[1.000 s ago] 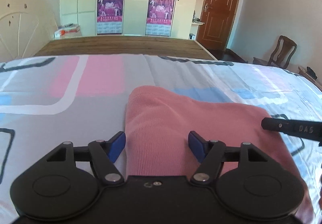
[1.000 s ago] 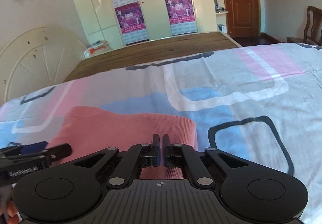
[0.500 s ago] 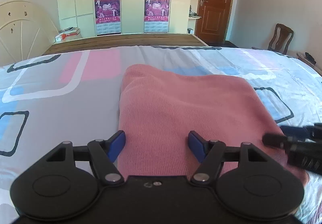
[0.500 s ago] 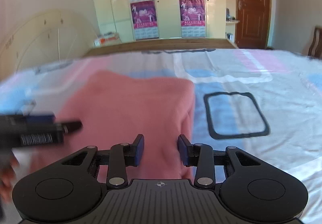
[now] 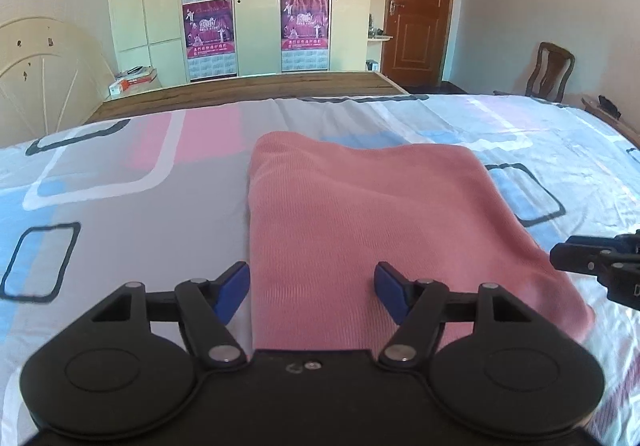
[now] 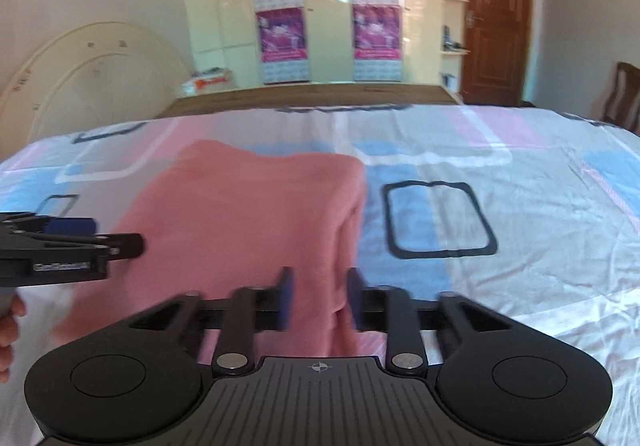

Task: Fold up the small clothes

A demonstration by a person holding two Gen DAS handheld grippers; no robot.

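Note:
A pink knitted garment (image 5: 360, 205) lies folded flat as a rough rectangle on the patterned bedsheet (image 5: 120, 205). My left gripper (image 5: 312, 292) hovers open above its near left edge, nothing pressed between the blue pads. The right gripper (image 5: 592, 262) shows at the right edge of this view, beside the garment's near right corner. In the right wrist view the right gripper (image 6: 320, 298) stands over the folded right edge of the garment (image 6: 248, 213); its jaws are closing, the pads still apart and not gripping cloth. The left gripper (image 6: 80, 242) enters there from the left.
The sheet (image 6: 520, 226) stretches wide to the right. Beyond the bed's far side are a wooden board (image 5: 248, 89), a cream wardrobe with posters (image 5: 256, 5), a curved headboard (image 5: 40, 73), a brown door (image 5: 416, 5) and a chair (image 5: 550, 69). A person's hand (image 6: 8, 326) holds the left gripper.
Both grippers have drawn back toward the near edge, so more of the garment shows. The right jaws, shut a second ago, have parted. The left jaws kept their width.

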